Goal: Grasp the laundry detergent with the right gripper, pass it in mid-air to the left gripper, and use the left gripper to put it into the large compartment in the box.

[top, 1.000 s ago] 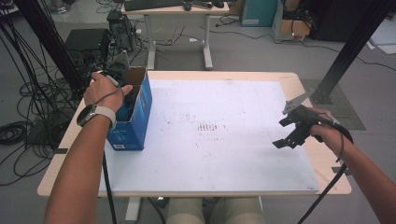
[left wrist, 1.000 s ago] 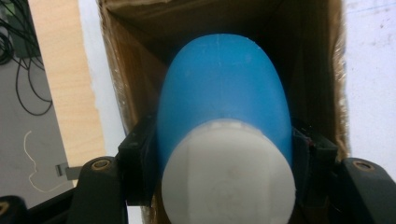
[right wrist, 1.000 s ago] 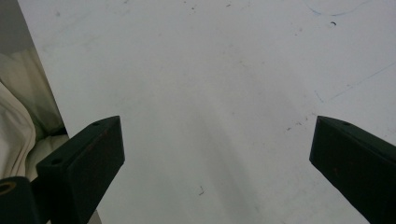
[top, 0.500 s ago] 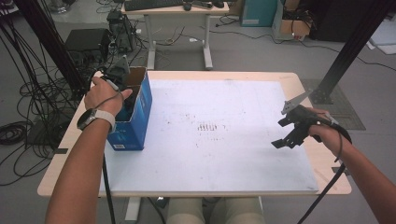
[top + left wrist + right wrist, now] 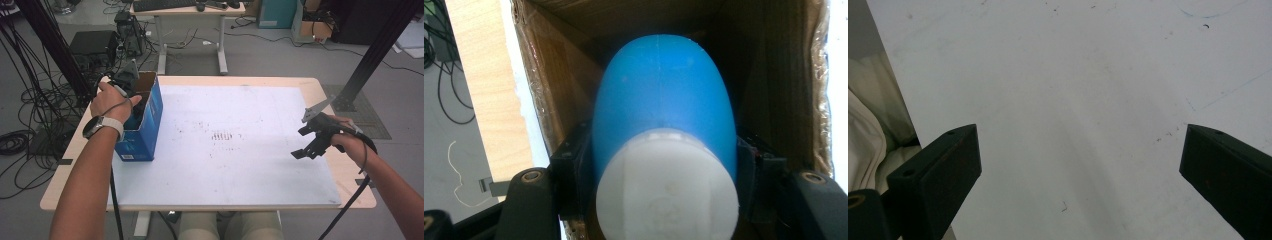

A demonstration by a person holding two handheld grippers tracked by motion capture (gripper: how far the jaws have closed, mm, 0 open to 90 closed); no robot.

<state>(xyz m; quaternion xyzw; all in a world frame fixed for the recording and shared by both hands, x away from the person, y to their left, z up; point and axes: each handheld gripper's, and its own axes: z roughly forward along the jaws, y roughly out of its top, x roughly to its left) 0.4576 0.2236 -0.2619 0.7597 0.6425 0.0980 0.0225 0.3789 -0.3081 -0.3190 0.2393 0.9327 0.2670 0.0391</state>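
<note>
Blue bottle [image 5: 664, 100] with white cap held inside the open cardboard box [image 5: 145, 125] at the table's left edge, clamped by the left gripper [image 5: 664, 170], right gripper [image 5: 312, 145] spread wide, nothing grasped, over the white board [image 5: 235, 150].

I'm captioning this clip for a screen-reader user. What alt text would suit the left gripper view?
A blue bottle with a white cap is clamped between the left gripper's two black jaws, inside an open cardboard box. The box's brown inner walls surround the bottle, and a strip of wooden table runs along the left edge.
</note>
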